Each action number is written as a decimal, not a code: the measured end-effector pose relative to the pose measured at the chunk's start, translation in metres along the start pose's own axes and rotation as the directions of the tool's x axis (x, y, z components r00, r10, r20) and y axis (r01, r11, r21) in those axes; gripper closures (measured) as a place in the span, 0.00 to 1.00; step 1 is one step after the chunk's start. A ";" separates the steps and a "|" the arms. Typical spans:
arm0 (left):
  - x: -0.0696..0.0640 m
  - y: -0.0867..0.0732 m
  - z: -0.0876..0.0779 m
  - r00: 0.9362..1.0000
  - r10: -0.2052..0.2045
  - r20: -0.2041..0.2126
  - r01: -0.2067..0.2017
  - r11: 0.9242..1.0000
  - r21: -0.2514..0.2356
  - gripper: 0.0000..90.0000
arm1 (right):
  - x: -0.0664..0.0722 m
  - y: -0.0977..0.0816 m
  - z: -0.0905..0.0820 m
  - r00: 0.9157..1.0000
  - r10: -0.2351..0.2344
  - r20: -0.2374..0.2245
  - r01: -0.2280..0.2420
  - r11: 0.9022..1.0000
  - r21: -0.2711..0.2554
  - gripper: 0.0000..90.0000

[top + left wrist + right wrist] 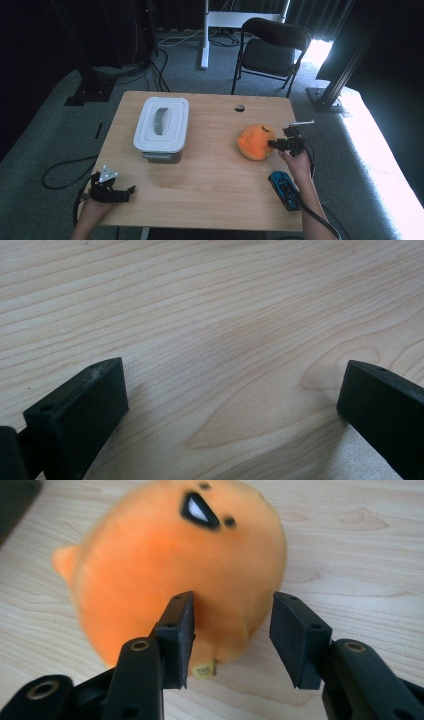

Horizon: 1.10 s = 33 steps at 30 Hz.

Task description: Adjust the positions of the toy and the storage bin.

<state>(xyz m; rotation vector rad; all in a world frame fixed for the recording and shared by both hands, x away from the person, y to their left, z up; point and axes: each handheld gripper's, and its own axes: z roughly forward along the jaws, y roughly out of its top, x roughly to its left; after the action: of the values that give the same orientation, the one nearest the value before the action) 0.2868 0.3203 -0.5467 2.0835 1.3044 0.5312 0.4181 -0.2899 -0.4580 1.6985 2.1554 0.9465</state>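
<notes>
An orange plush toy with a small dark face mark lies on the right half of the wooden table. My right gripper points at its right side. In the right gripper view, the plush toy bulges into the gap of my right gripper. The jaws stand partly apart, the left one against the fabric and the right one clear of it. My left gripper rests near the table's front left corner. In its own view my left gripper is wide open over bare wood.
A grey lidded box with a handle in its lid stands at the table's left middle. A blue toy car lies near the front right edge, beside my right forearm. A black folding chair stands beyond the table.
</notes>
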 end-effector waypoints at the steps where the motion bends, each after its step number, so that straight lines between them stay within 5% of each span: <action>1: 0.000 0.000 0.000 1.000 0.000 0.000 0.000 1.000 0.000 0.00 | 0.002 -0.001 -0.004 1.000 -0.007 -0.008 0.007 1.000 -0.007 0.55; 3: 0.000 0.000 0.000 1.000 0.000 0.000 0.000 1.000 0.000 0.00 | 0.007 -0.003 -0.008 1.000 -0.014 -0.005 0.014 1.000 -0.011 0.55; 11: 0.000 0.000 0.000 1.000 0.000 0.000 0.000 1.000 0.000 0.00 | 0.035 -0.031 -0.009 0.994 -0.035 -0.108 0.037 0.999 0.014 0.51; 17: 0.000 0.000 0.000 1.000 0.000 0.000 0.000 1.000 0.000 0.00 | 0.041 -0.043 0.003 0.997 -0.034 -0.075 0.037 0.998 0.044 0.51; 23: 0.000 0.000 0.000 1.000 0.000 0.000 0.000 1.000 0.000 0.00 | 0.037 -0.045 0.015 0.996 -0.014 -0.089 0.019 0.999 0.047 0.67; 24: 0.000 0.000 0.000 1.000 0.000 0.000 0.000 1.000 0.000 0.00 | 0.037 -0.045 0.014 0.996 -0.023 -0.085 0.026 0.999 0.044 0.78; 27: 0.000 0.000 0.000 1.000 0.000 0.000 0.000 1.000 0.000 0.00 | 0.038 -0.044 0.011 0.996 -0.045 -0.070 0.048 0.998 0.039 0.90; 33: 0.000 0.000 0.000 1.000 0.000 0.000 0.000 1.000 0.000 0.00 | 0.028 -0.044 0.003 0.998 -0.027 -0.056 0.029 0.999 0.030 0.93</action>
<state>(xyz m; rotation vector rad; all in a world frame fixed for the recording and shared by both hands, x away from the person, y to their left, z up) 0.2868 0.3203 -0.5467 2.0835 1.3045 0.5311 0.3770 -0.2678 -0.4815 1.6703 2.2342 0.9693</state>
